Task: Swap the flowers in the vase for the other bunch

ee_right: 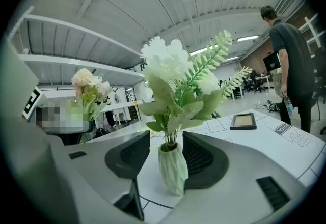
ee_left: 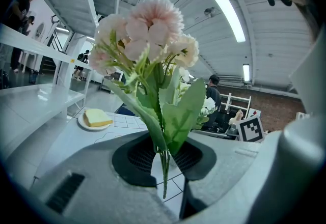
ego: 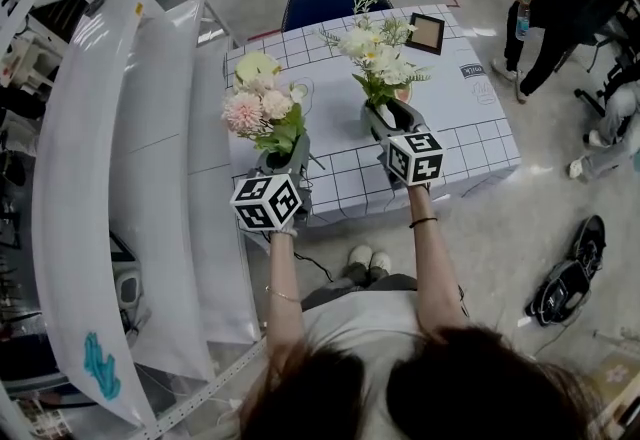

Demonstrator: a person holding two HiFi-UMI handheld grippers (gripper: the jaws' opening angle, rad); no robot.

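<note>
Clamped between closed fingers of left gripper: stems of pink bunch. Standing ungripped between spread fingers of right gripper: green vase holding white bunch.

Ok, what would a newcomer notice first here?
The pink bunch is clamped by its stems in the left gripper at the near edge of the gridded table. Beside it, the right gripper stands open around a pale green vase of white flowers on that table.

On my bench the vase holds one bunch; the other bunch is to its left, a picture frame far right.
</note>
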